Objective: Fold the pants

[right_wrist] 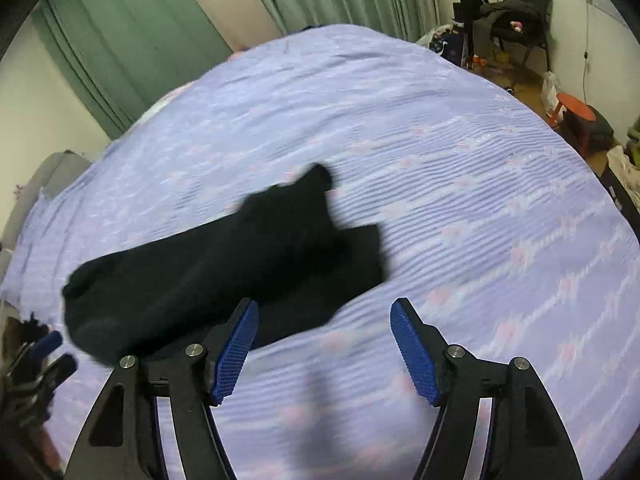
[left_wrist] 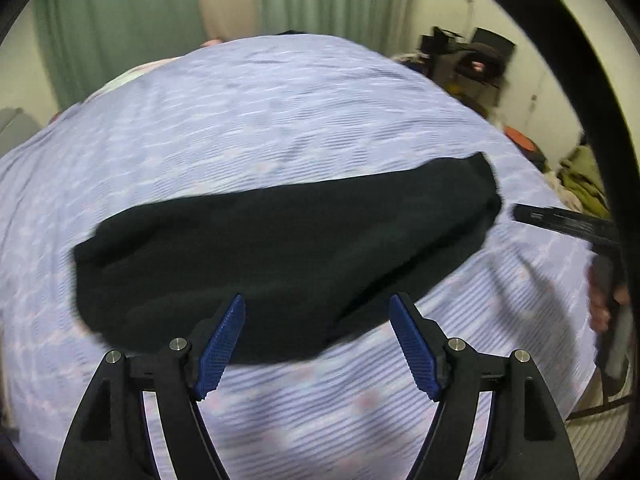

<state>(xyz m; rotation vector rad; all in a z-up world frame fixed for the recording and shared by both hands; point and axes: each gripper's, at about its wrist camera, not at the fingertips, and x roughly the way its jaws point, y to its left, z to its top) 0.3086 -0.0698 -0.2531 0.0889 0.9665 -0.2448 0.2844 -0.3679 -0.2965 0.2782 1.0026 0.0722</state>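
The left gripper (left_wrist: 317,312) hovers with fingers wide apart, holding nothing, over the near edge of the black pants (left_wrist: 280,256); they lie bunched on the bed (left_wrist: 280,120); the right gripper (right_wrist: 324,316) gapes empty beside them, likely poised to grasp.

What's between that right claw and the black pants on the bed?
Nothing but bare lilac bedspread, judging by the right wrist view: the open right claw hangs just beside the black pants, holding nothing.

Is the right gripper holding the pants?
No: the right gripper is open and empty, with the pants lying loose on the bedspread.
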